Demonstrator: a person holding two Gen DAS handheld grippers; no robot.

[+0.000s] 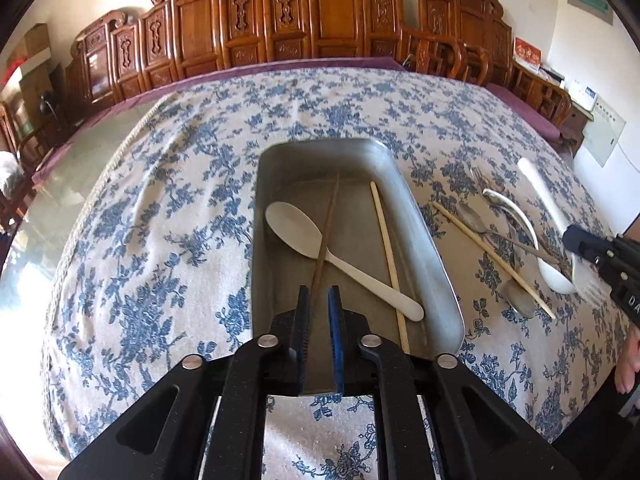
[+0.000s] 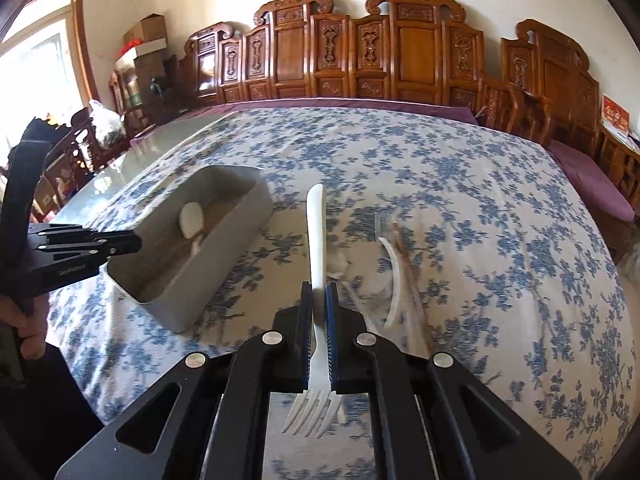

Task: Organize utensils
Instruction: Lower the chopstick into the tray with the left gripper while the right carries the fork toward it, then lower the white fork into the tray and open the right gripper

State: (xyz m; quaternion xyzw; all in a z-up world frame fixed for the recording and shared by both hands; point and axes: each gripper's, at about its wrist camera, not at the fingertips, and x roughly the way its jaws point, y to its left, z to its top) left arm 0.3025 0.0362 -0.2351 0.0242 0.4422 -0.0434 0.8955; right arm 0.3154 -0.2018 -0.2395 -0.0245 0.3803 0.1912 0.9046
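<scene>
A metal tray (image 1: 424, 224) lies on the flowered cloth and holds a white spoon (image 1: 296, 232), a dark chopstick (image 1: 326, 236) and a light chopstick (image 1: 386, 248). My left gripper (image 1: 320, 294) hovers over the tray's near end, narrowly open around the dark chopstick's near end. My right gripper (image 2: 320, 292) is shut on a white plastic fork (image 2: 316, 232), tines toward the camera, held above the cloth right of the tray (image 2: 224, 264). It shows at the right edge of the left wrist view (image 1: 576, 244).
Right of the tray lie a light chopstick (image 1: 492, 252), metal spoons (image 1: 516, 300), a metal fork (image 1: 480, 178) and white spoons (image 1: 516, 216). Carved wooden chairs (image 1: 280, 20) line the far edge. Bare glass tabletop (image 1: 64, 184) lies left.
</scene>
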